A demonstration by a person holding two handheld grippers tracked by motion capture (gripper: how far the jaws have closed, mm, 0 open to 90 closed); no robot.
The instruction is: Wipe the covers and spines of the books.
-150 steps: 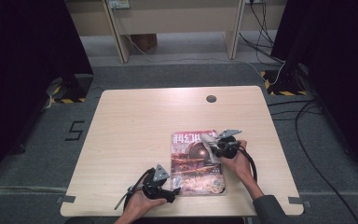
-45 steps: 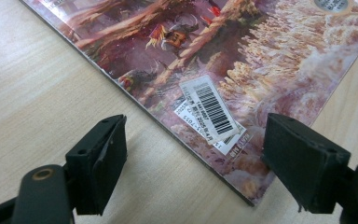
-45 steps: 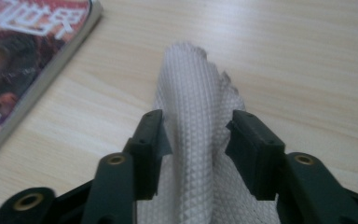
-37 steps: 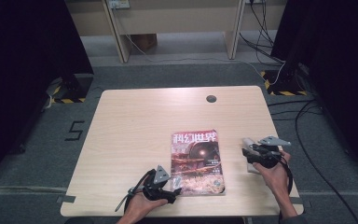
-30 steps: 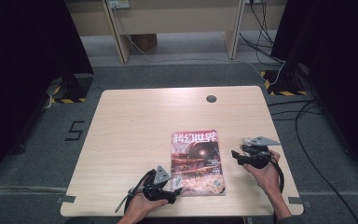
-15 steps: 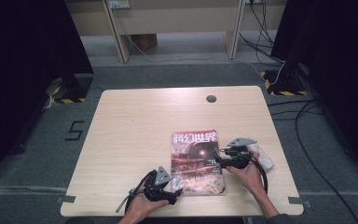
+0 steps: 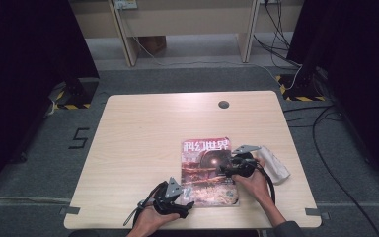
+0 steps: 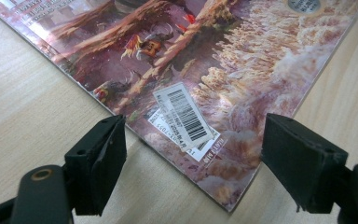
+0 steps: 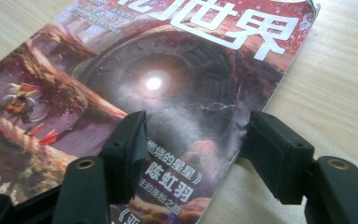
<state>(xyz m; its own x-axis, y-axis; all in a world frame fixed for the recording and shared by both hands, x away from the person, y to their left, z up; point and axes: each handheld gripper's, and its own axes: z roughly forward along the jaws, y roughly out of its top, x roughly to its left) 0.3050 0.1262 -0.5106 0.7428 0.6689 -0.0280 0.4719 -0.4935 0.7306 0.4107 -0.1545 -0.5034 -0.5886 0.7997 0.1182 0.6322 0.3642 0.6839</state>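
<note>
A magazine (image 7: 208, 170) with a dark sci-fi cover lies flat on the table, near its front edge. My left gripper (image 7: 184, 193) sits at the magazine's near left corner. In the left gripper view its jaws (image 8: 193, 158) stand wide apart, and the barcode corner of the magazine (image 8: 205, 56) lies between them untouched. My right gripper (image 7: 225, 170) is at the magazine's right edge. Its jaws (image 9: 196, 140) have just been opening; they hover open over the cover (image 9: 168, 70), straddling the edge without pressing on it.
A crumpled white cloth (image 7: 275, 165) lies just right of the right hand. The light wooden table (image 7: 143, 133) has a round cable hole (image 7: 223, 104) near its far edge. Dark curtains and cables surround the table on the floor.
The right gripper moved left from the table's right side onto the magazine's right edge, uncovering the white cloth behind it. The left gripper and the magazine stayed put.
</note>
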